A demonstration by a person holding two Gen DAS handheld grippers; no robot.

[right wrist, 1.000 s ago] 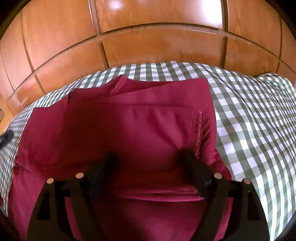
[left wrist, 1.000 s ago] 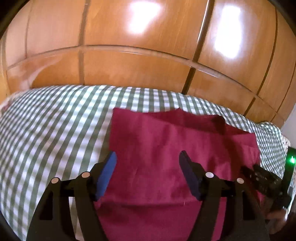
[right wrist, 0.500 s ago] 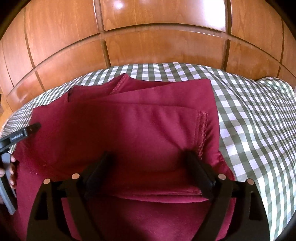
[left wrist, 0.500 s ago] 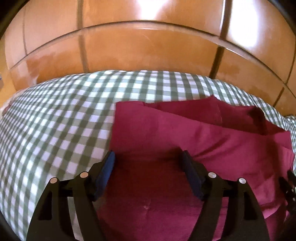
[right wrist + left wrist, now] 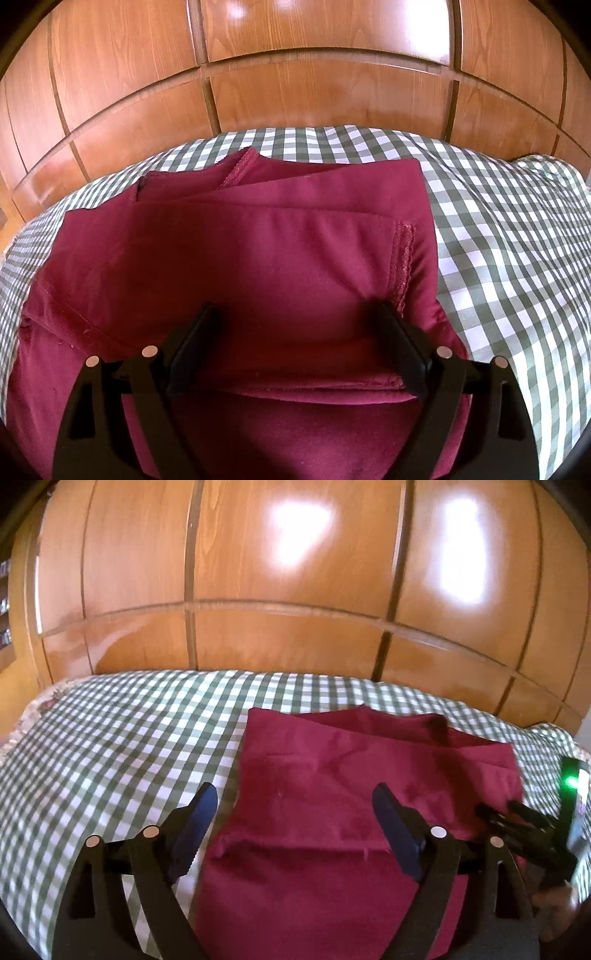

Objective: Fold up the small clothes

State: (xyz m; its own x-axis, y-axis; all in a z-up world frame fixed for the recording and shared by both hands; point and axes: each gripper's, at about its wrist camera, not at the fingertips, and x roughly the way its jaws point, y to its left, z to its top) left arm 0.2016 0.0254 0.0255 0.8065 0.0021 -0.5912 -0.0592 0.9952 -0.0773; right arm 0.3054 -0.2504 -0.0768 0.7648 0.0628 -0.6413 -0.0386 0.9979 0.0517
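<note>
My left fingers (image 5: 207, 805) are spreading wider over the maroon garment (image 5: 332, 775); my right fingers (image 5: 391, 325) are hovering spread above it, pinching nothing.

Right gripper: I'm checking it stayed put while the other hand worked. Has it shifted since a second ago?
No. The right gripper sits over the same fold of the maroon garment, its fingers still beside the stitched hem.

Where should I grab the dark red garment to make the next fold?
Probably the near edge of the dark red garment, coming in low from the near side. There its folded layers end in a stacked lip on the checked cloth, raised enough to pinch together.
</note>
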